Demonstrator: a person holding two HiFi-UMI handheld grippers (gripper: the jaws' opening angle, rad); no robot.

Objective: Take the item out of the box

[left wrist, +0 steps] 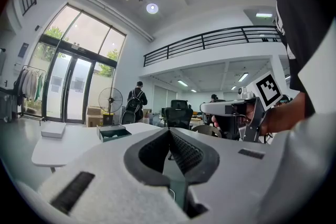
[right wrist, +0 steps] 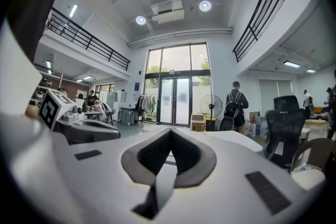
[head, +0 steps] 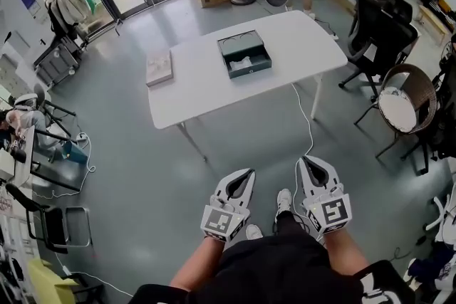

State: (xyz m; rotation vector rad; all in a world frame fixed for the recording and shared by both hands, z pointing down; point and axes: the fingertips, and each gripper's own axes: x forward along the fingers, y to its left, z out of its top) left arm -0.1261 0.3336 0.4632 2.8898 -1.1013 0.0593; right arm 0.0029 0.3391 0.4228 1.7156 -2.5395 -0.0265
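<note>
Nearest me, both grippers hang low in front of my legs. The left gripper (head: 249,172) has its jaws pressed together with nothing between them. The right gripper (head: 305,159) is closed and empty too. Both are well short of the white table (head: 206,85). On the table sits the open dark green box (head: 251,71) with a small white item (head: 241,64) lying inside. A flat pale lid (head: 159,68) lies apart near the table's left edge.
</note>
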